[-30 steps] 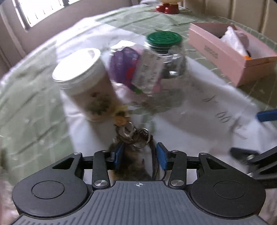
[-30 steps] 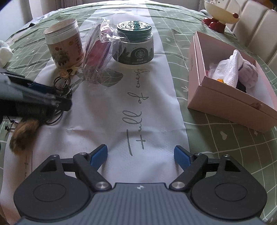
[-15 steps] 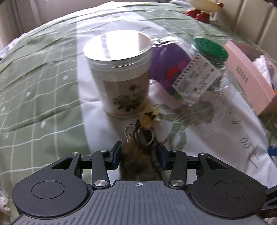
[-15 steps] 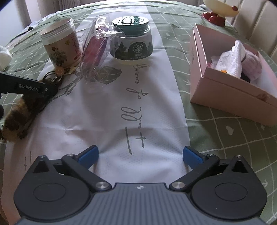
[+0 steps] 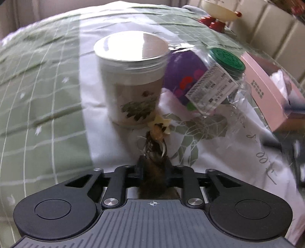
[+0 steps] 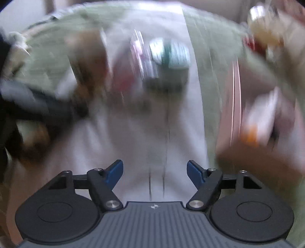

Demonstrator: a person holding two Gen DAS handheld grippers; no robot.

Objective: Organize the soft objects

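Observation:
A brown furry keychain lies on the white runner, its metal rings and a small yellow charm stretching toward a white-lidded jar. My left gripper is closing its jaws and the pads press on the fur from both sides. The pink box at the right holds white and lilac soft items. The right wrist view is badly blurred. There my right gripper hangs above the runner with its jaws closing and nothing between its blue pads.
A purple item in a clear plastic bag leans between the white-lidded jar and a green-lidded jar. A cream toy with red feet stands at the table's far edge. The green checked tablecloth spreads to the left.
My left gripper's jaws have narrowed onto the furry keychain, which lay loose between them before. The right gripper has lifted and rolled, blurring its view, and its jaws stand narrower than half a second ago.

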